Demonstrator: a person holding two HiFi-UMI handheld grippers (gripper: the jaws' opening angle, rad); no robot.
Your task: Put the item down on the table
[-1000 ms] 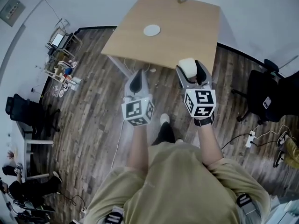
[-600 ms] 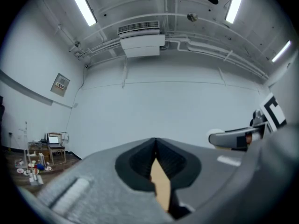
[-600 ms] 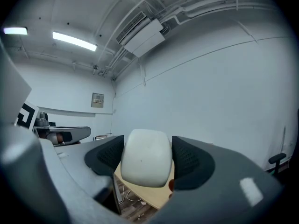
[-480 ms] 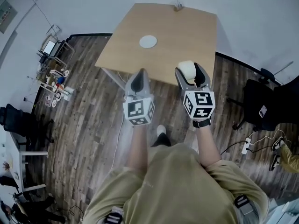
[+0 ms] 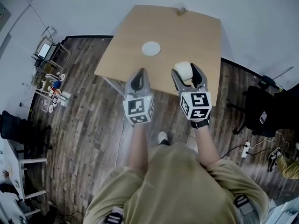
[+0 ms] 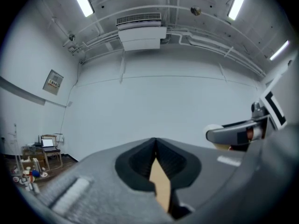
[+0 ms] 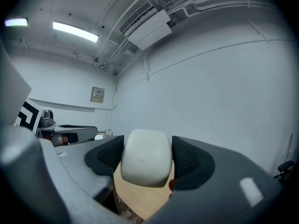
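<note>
A rounded cream-white item (image 5: 183, 71) (image 7: 145, 157) is clamped between the jaws of my right gripper (image 5: 187, 76) (image 7: 146, 158), held in the air over the near right part of the wooden table (image 5: 187, 31). My left gripper (image 5: 138, 80) (image 6: 155, 158) is shut with nothing in it, its tips meeting just over the table's near edge. A flat white disc (image 5: 151, 48) lies on the table ahead of the left gripper. In the left gripper view the right gripper (image 6: 236, 133) shows at the right with the item's edge at its tip.
A small object (image 5: 181, 8) stands at the table's far edge near the wall. Wood-plank floor (image 5: 84, 120) surrounds the table. A cluttered rack (image 5: 46, 64) stands at the left and a black chair (image 5: 266, 106) at the right.
The person has stepped closer to the table. Both grippers have moved forward, and the right one with the item now hangs over the tabletop instead of its near edge.
</note>
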